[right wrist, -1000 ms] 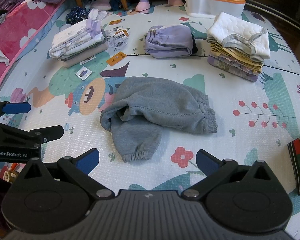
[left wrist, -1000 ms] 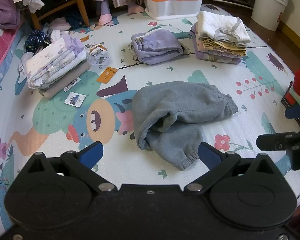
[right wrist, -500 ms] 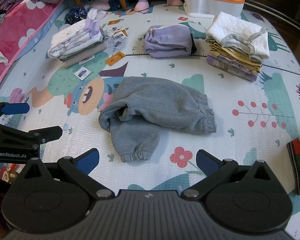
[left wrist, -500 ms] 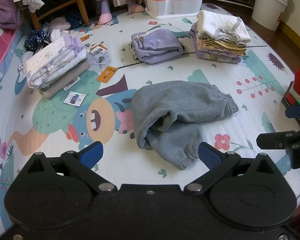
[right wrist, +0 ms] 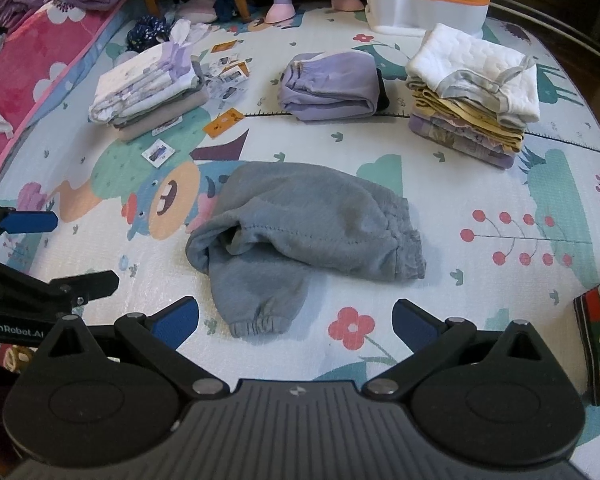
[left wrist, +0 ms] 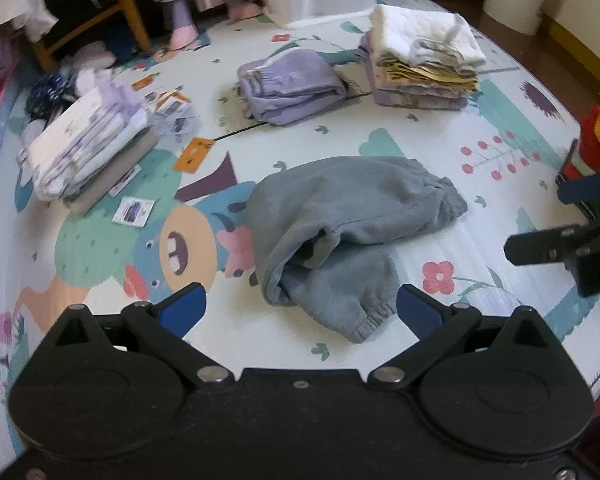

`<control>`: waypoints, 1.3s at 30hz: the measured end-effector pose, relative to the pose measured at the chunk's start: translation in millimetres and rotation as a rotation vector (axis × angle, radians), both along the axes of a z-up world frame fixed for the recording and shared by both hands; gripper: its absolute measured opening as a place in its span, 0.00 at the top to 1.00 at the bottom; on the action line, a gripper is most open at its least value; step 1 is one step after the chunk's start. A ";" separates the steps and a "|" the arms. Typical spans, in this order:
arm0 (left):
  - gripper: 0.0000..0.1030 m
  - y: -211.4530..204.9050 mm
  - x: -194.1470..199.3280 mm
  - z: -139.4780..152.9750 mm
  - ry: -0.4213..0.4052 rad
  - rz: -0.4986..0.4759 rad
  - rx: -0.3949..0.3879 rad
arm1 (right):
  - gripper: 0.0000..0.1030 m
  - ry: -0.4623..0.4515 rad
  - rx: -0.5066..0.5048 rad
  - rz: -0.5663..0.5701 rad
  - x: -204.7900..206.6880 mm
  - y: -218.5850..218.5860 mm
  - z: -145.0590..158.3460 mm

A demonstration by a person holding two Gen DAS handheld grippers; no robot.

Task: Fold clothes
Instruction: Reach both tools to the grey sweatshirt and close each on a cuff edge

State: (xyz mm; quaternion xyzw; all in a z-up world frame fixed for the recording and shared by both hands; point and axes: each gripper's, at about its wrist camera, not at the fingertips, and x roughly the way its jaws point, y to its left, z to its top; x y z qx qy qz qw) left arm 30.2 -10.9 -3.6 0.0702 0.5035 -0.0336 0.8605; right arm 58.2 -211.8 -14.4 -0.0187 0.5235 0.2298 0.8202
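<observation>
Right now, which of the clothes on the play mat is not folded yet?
The grey sweatpants, lying loose and rumpled nearest both open grippers. The lilac trousers and the two stacks behind them are neatly folded.

Grey sweatpants lie crumpled on the play mat, folded roughly in half: the upper leg runs rightward to a gathered cuff, the lower leg points toward the camera and ends in an elastic cuff. Behind them sit three folded lots: a white-lilac pile left, a lilac bundle middle, a taller stack right.
</observation>
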 end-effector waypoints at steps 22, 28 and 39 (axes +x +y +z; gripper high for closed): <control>0.00 -20.5 65.5 -33.4 0.094 -0.292 0.209 | 0.01 0.046 0.000 0.048 58.5 6.8 -45.5; 0.00 -25.6 82.5 -56.4 0.124 -0.297 0.203 | 0.01 0.075 -0.022 0.052 73.3 4.9 -68.0; 0.00 -5.7 114.3 -92.9 0.166 -0.295 0.186 | 0.07 0.113 -0.043 0.035 104.4 -18.9 -104.8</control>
